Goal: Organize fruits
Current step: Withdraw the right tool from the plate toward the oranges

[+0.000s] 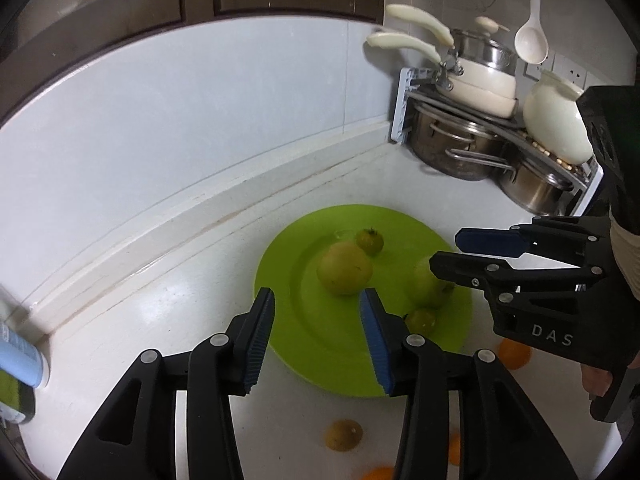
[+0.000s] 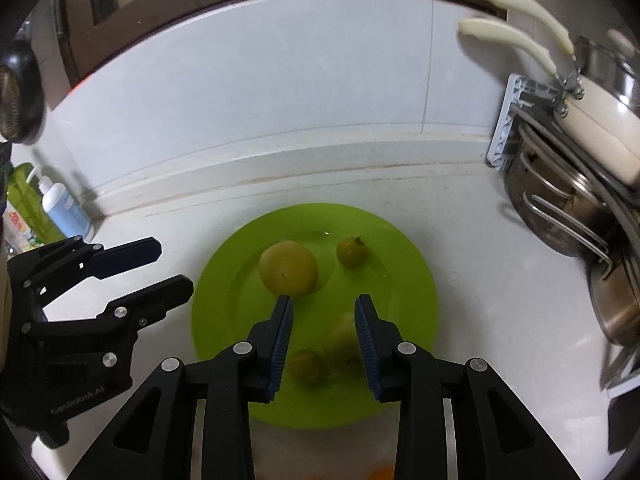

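A green plate [image 1: 304, 344] [image 2: 224, 304] lies on the white counter. On it are a large round yellow-green fruit [image 1: 345, 267] [image 2: 288, 267], a small one with a stem [image 1: 370, 241] [image 2: 351, 252], a pear-like fruit [image 1: 428, 284] [image 2: 344, 334] and another small fruit [image 1: 421, 320] [image 2: 307, 366]. My left gripper [image 1: 317, 340] [image 2: 176, 268] is open and empty over the plate's near left rim. My right gripper [image 2: 323, 340] [image 1: 444, 249] is open and empty above the pear-like fruit, which looks blurred between its fingers.
Loose fruits lie on the counter before the plate: a brownish one [image 1: 343, 435] and orange ones [image 1: 515, 354] [image 1: 454, 449] [image 2: 380, 474]. A rack of steel pots and cream pans [image 1: 472, 120] [image 2: 572, 184] stands at the right. Bottles [image 2: 66, 210] [image 1: 18, 356] stand at the left wall.
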Motion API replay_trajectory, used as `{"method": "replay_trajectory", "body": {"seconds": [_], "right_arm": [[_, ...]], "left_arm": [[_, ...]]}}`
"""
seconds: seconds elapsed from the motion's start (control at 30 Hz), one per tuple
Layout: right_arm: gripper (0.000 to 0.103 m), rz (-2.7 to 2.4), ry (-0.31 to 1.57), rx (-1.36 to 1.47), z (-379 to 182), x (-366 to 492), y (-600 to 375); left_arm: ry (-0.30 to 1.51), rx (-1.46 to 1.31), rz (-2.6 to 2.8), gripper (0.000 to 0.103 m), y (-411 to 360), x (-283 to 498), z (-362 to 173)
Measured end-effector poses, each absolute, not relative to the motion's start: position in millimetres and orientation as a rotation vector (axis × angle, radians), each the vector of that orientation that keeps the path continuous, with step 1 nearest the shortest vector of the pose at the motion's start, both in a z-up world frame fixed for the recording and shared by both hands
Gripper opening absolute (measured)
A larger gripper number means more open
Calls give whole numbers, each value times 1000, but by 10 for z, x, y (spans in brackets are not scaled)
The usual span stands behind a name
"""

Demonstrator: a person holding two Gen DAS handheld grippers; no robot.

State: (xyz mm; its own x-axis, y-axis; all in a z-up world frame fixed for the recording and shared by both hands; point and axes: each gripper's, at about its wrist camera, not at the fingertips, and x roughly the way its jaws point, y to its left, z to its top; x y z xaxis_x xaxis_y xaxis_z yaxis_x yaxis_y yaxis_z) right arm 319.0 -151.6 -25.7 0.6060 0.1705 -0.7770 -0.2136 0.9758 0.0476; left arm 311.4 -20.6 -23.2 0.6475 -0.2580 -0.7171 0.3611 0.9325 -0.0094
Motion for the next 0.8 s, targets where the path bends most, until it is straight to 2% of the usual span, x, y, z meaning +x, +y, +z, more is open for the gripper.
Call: {"method": "replay_trajectory", "body": {"seconds": [0.4, 0.73, 0.8], "right_arm": [[33, 232, 794, -46, 104, 2661, -1407], [33, 212, 723, -72, 309, 2170, -1263], [37, 208, 714, -79, 323, 2064, -1242]], "left_arm": [[700, 139, -359, 52, -103, 2626, 119], [637, 143, -359, 62, 19, 2168, 309], [631, 149, -367, 63, 37, 2076, 318]]}}
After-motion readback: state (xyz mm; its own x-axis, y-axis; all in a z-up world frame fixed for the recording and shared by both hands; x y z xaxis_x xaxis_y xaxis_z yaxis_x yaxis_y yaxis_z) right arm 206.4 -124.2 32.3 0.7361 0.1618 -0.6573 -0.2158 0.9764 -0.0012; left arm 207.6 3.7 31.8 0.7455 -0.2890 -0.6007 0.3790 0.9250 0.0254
